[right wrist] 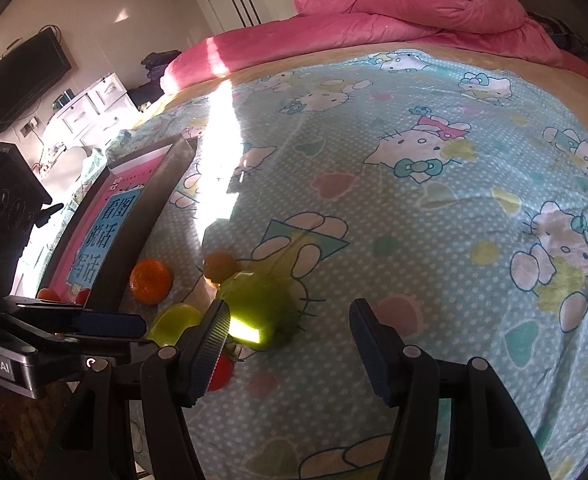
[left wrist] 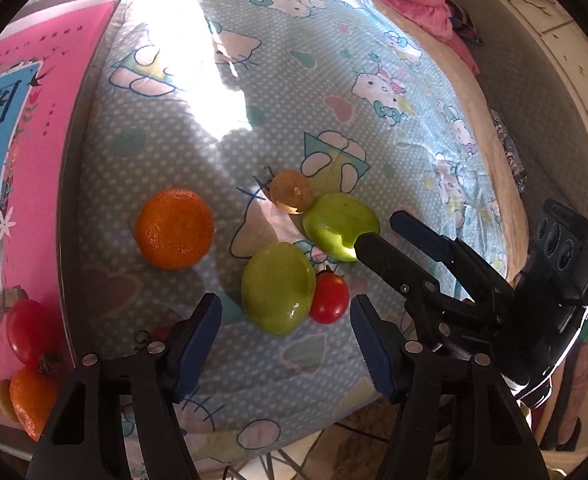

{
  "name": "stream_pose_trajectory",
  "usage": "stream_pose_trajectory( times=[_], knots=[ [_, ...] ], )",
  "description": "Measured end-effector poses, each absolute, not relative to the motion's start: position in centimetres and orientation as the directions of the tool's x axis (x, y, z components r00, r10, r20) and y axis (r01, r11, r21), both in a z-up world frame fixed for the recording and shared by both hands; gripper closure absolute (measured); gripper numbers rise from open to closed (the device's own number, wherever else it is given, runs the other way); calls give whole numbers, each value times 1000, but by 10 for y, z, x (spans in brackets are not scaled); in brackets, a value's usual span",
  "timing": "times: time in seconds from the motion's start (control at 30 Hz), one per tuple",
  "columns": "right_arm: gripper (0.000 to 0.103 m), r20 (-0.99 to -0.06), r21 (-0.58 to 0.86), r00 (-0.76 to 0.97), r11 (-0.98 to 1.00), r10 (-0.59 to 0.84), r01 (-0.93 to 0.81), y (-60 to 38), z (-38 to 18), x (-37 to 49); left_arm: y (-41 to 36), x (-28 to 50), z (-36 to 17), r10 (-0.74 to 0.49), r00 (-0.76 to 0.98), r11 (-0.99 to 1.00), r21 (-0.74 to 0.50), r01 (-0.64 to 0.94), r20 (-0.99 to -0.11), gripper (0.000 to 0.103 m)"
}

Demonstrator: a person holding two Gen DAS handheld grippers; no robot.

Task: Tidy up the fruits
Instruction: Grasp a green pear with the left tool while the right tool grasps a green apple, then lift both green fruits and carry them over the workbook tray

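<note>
Left gripper point(left wrist: 286, 316): jaws standing apart, gripping nothing, hanging just in front of the near green fruit point(left wrist: 278, 288), which is lying on the bed sheet point(left wrist: 374, 100).
Right gripper point(right wrist: 286, 332): jaws standing apart, nothing clamped; its left finger is lying against the far green fruit point(right wrist: 262, 300), whether pressing it I cannot tell.
Tray point(left wrist: 70, 200): lying left of the near green fruit, with a pink book; a red tomato point(left wrist: 30, 330) and an orange fruit point(left wrist: 32, 400) are sitting on the book's near corner.
Loose fruit: a large orange point(left wrist: 174, 228) is resting between tray and near green fruit; a cherry tomato point(left wrist: 329, 298) is touching that fruit's right side; a small brown fruit point(left wrist: 292, 191) is sitting behind it, against the far green fruit.
</note>
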State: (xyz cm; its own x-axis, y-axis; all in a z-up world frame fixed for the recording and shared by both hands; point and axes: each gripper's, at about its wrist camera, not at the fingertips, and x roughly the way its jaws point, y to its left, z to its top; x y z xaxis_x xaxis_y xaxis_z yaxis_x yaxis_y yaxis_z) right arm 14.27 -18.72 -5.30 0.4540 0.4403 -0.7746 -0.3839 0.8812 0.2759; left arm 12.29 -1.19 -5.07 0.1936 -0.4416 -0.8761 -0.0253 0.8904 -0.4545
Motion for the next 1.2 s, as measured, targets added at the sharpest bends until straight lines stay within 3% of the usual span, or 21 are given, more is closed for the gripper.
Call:
stream_pose_trajectory(
  times=[0.17, 0.27, 0.63, 1.2],
  knots=[
    [41, -789, 235, 433, 865, 436, -443, -177, -57, 143, -13, 128, -56, -425, 170, 899, -436, -38, -889, 47],
    [48, -791, 223, 420, 849, 445, -479, -171, -59, 141, -15, 130, -59, -419, 151, 903, -428, -31, -895, 51],
    [55, -794, 202, 406, 825, 453, -527, -161, -67, 141, -28, 142, -64, -398, 124, 914, -404, -28, -909, 55],
    [55, -726, 340, 464, 852, 507, -398, -200, -51, 148, -32, 142, -73, -410, 151, 903, -424, -71, -899, 61]
  ],
)
